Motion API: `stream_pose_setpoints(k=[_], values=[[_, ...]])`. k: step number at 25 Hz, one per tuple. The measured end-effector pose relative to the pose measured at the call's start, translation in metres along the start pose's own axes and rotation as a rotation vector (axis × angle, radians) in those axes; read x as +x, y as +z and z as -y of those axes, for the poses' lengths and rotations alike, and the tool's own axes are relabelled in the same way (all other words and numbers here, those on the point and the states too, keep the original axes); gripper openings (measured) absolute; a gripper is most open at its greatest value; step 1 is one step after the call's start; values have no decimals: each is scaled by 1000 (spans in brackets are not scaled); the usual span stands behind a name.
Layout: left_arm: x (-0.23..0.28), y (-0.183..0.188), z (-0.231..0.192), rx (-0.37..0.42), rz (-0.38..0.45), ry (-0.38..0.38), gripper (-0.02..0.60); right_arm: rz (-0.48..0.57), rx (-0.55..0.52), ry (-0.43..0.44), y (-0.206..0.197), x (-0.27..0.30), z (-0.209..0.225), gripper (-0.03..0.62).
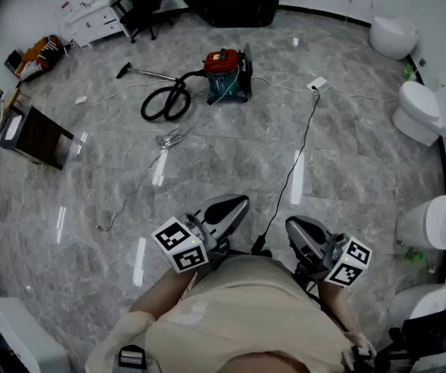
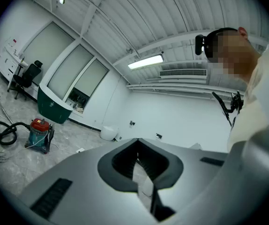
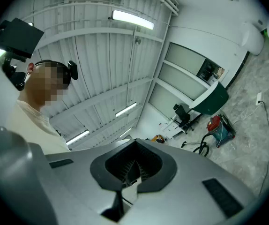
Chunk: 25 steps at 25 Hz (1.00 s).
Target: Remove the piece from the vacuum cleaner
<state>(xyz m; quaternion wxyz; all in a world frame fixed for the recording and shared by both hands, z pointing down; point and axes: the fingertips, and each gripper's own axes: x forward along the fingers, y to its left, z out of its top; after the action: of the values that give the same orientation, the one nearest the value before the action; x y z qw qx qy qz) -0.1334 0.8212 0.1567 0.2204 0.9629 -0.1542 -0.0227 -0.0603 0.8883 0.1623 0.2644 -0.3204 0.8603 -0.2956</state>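
Vacuum cleaner [image 1: 224, 74], red-topped, stands on the grey marble floor [image 1: 363, 130] well ahead of the person, its black hose [image 1: 165, 103] coiled at its left. Left gripper [image 1: 235, 204] and right gripper [image 1: 297, 227] sit near the torso, jaws pressed together, empty.

The head view looks steeply down at the floor [image 1: 347, 146]. Both gripper views sit close behind their jaws, tilted up at the ceiling [image 2: 139, 27]. All 3 share the far vacuum [image 1: 227, 74].
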Motion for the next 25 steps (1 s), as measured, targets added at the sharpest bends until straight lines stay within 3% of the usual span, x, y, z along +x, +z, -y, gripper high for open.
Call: stream_pose_setpoints(k=[7,15,21,25], values=[[2,-10,5,19,-24,21,5,-32,-2,15,-8,-2,5,2],[16,-14,-1,26,-52,-37,5,-1,4,-20,-6,-4,10,2],[21,-10,-43,8,-53,-46,5,0,9,-113,-1,13,35,2],[27,12,-81,-8,-41,-69,5,17,0,-139,14,43,47,2]])
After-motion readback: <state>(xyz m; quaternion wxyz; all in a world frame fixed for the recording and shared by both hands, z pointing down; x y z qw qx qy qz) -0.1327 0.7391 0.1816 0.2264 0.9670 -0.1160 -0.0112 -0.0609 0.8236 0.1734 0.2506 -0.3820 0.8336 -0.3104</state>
